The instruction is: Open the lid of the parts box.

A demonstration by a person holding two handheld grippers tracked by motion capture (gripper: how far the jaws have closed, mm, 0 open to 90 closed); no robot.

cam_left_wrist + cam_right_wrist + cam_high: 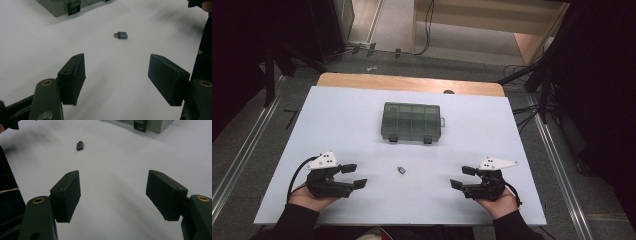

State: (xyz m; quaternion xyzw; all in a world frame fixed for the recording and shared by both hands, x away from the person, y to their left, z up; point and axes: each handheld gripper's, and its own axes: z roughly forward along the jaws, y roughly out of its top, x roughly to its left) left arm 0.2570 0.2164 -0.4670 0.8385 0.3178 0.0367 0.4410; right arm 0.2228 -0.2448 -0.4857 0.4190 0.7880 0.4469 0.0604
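Observation:
A small dark adapter plug (401,170) lies on the white table (362,125), midway between my two grippers. Behind it stands a closed, smoky-clear compartment box (412,122) with two black latches on its near side. My left gripper (353,176) rests at the front left, jaws open and empty, pointing toward the plug (121,35). At the front right my right gripper (463,177) mirrors it, open with nothing between its jaws; the plug (80,145) lies ahead and to the left of them. The box's corner (62,6) and one latch (140,125) show at the top of the gripper views.
The white sheet covers a wooden table whose far edge (412,82) shows behind the box. Metal rails (242,150) run along the floor on both sides, and cables (532,107) trail at the right.

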